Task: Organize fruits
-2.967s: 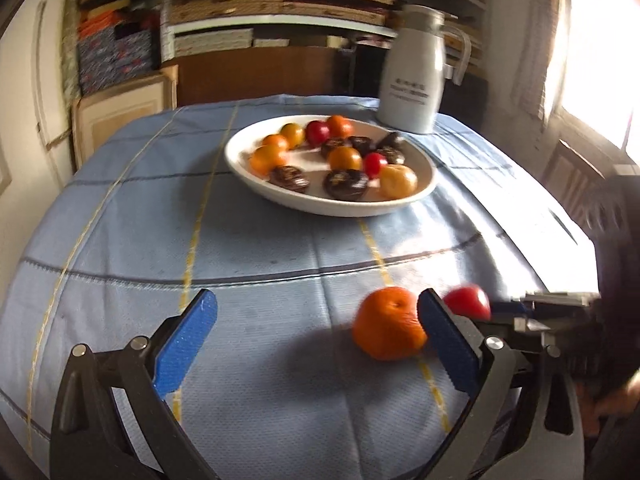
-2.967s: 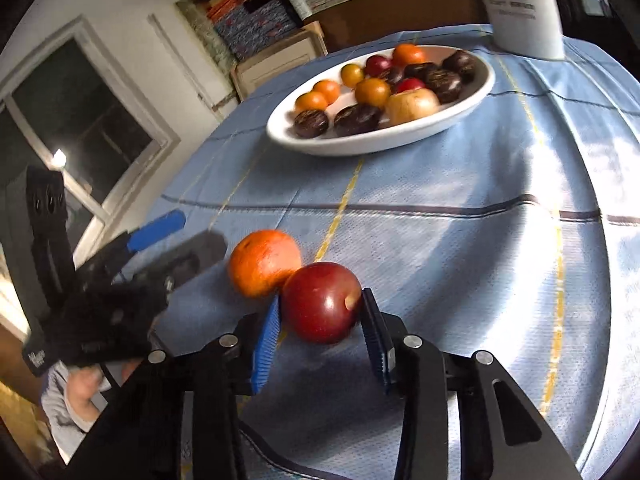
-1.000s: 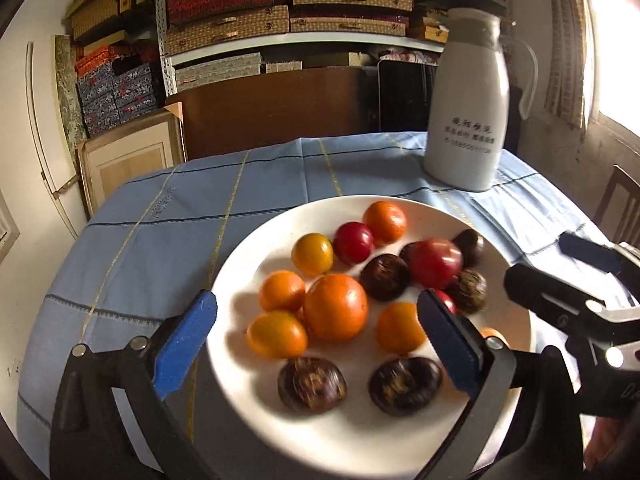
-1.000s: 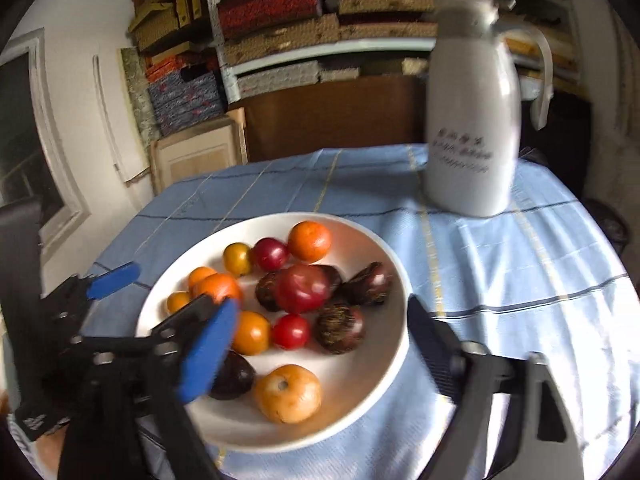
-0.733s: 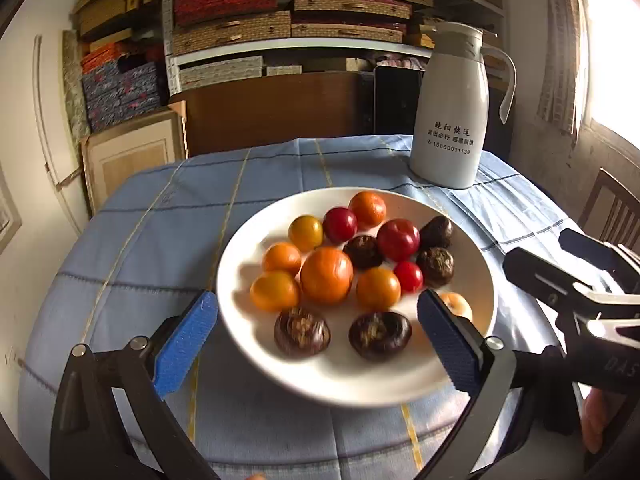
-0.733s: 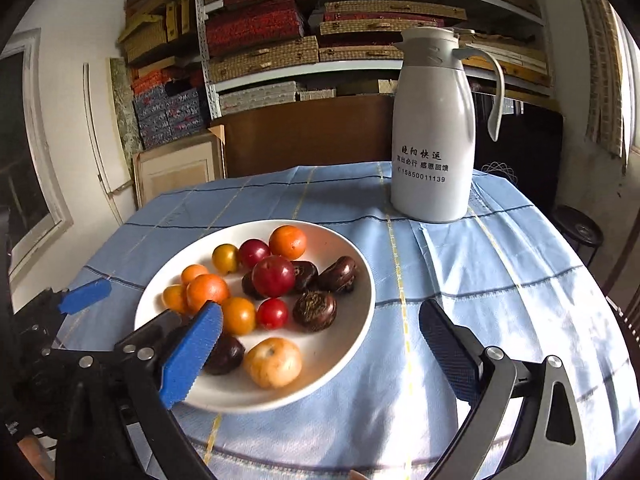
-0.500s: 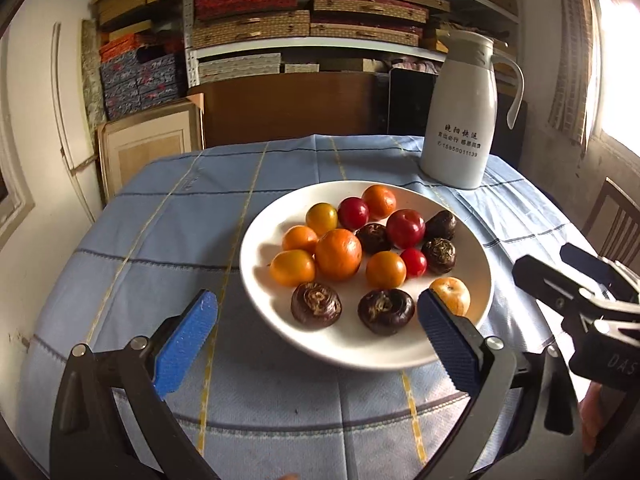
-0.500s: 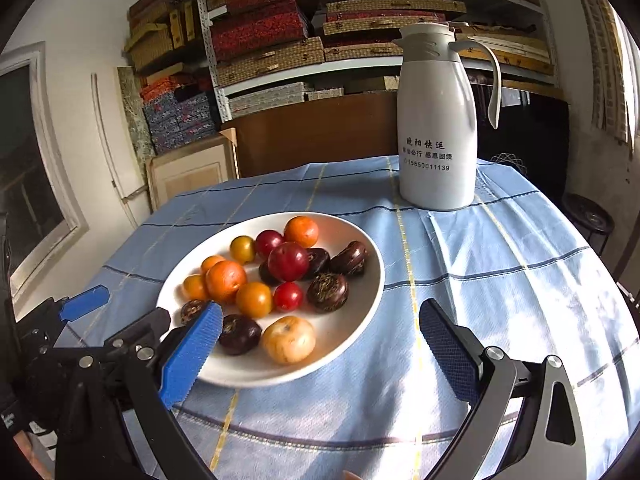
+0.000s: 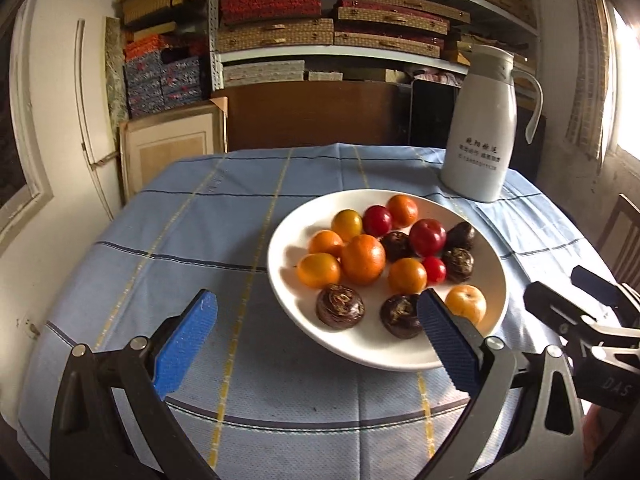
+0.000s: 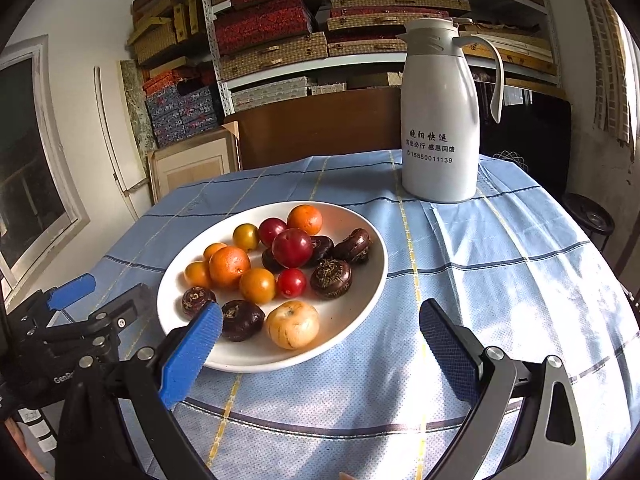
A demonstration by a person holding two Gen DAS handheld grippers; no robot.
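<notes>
A white plate (image 9: 286, 224) on the blue checked tablecloth holds several fruits: a large orange (image 9: 363, 259), a red plum (image 9: 427, 237), smaller oranges, cherry tomatoes and dark brown water chestnuts. My left gripper (image 9: 316, 332) hangs open and empty just short of the plate's near rim. My right gripper (image 10: 320, 336) is also open and empty, over the plate's (image 10: 354, 322) near right edge. The orange (image 10: 229, 266) and plum (image 10: 292, 247) rest among the other fruit. Each gripper shows in the other's view: the right gripper (image 9: 560, 286), the left gripper (image 10: 102, 296).
A tall white jug (image 9: 480, 136) (image 10: 440, 120) stands behind the plate at the table's back right. Shelves of boxes and a brown cabinet (image 9: 312, 112) lie beyond the table. Bare cloth (image 9: 180, 220) spreads left of the plate, and more (image 10: 500, 260) to its right.
The orange and red plum, on the table three seconds ago with the plum in my right gripper, now lie in the plate. Both grippers have drawn back from the plate, open.
</notes>
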